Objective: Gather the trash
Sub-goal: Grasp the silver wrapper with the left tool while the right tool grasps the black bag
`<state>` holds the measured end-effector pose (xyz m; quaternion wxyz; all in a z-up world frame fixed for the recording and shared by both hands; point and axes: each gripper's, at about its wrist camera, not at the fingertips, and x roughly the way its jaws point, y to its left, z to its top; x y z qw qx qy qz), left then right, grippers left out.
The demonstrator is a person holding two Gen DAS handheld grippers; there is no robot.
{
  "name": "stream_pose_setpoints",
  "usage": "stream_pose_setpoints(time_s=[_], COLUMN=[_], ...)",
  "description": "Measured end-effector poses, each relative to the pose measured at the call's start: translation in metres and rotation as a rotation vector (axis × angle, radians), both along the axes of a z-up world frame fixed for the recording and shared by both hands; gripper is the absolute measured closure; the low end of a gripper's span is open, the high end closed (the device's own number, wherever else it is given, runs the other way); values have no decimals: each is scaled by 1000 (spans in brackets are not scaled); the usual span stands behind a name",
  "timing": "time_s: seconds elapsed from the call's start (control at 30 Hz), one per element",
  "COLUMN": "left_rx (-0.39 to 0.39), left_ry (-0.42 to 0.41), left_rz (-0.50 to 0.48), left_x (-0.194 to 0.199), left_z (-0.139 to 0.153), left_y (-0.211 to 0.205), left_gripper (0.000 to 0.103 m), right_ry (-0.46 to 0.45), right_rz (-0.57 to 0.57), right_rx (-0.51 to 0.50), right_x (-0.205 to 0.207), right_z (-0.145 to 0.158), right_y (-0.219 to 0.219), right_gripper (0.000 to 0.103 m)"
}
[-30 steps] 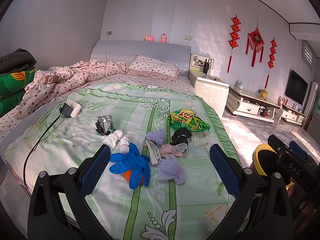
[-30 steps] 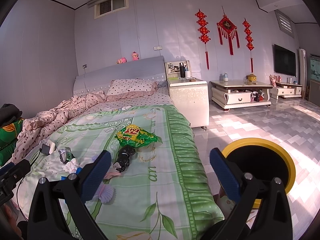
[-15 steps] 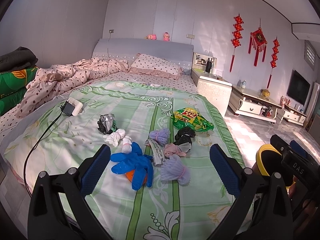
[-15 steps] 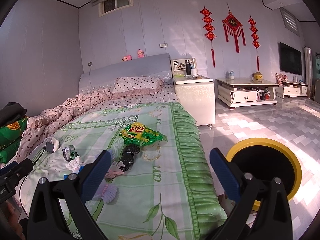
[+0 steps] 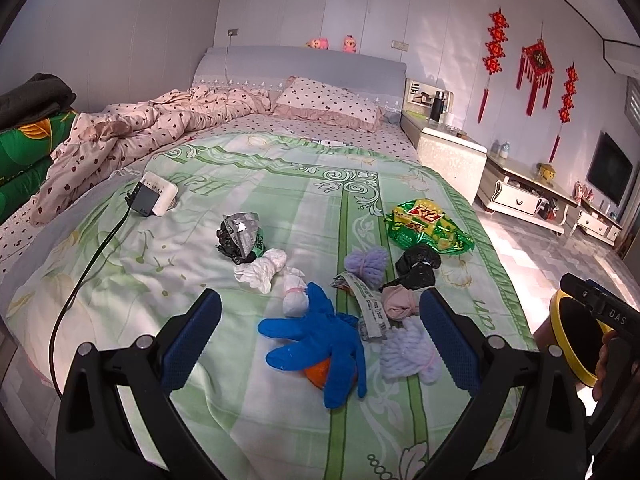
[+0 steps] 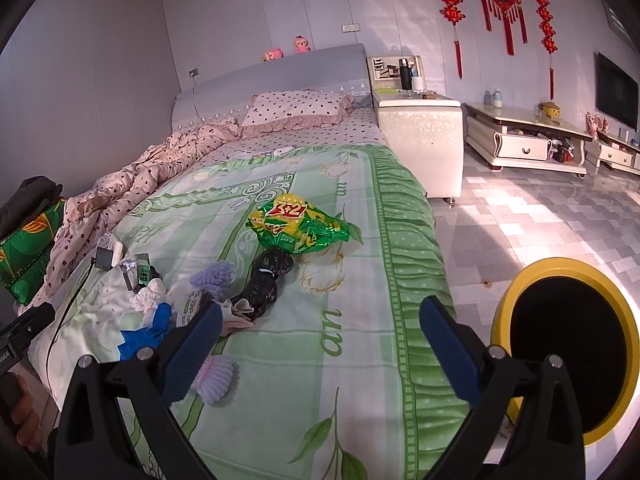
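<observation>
The left gripper (image 5: pixel 320 338) hangs spread wide and empty above the bed's near end, and the right gripper (image 6: pixel 320 340) is equally spread and empty over the bed's right edge. An orange item (image 5: pixel 320 370) lies mostly hidden under the blue glove (image 5: pixel 320 340); what it is cannot be made out. Trash clusters on the green bedspread (image 5: pixel 240 184): a crumpled white tissue (image 5: pixel 262 270) at 11 o'clock of the glove, a black bag (image 5: pixel 418 268) at 1 o'clock, and beyond it the green snack packet (image 5: pixel 428 228). Only the right view shows the whole yellow-rimmed bin (image 6: pixel 568 344) on the tiled floor (image 6: pixel 540 216); the left view cuts it off at 3 o'clock.
</observation>
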<state>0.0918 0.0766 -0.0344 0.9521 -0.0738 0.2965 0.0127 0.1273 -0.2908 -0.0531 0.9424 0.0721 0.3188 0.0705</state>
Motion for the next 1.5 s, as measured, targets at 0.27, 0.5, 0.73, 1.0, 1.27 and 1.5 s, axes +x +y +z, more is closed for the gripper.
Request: stream_pose_setpoints(time_s=[0.27,0.5,0.73,1.0,1.27,1.5], left_rx=[-25,-1,-15,-34,-70,-50], left_ry=[78,158,216,240,271,223], left_rz=[98,139,191,199,155,113], left_x=[82,156,208,233,246,243], left_z=[-22,-45,-78,-109,-130,-122], left_y=[62,87,108,117,123,115], left_gripper=[8,8,8,8,46,65], right_ry=[119,269,383,423,436,438], right_rz=[96,151,167,182,195,231], right_rx=[-10,39,65,14,-26,-11], right_x=[76,147,194,206,213,211], right_z=[-20,-50,-83,-112,-126,-124], right_y=[33,60,83,104,116,119], right_gripper=[8,8,8,17,53,78])
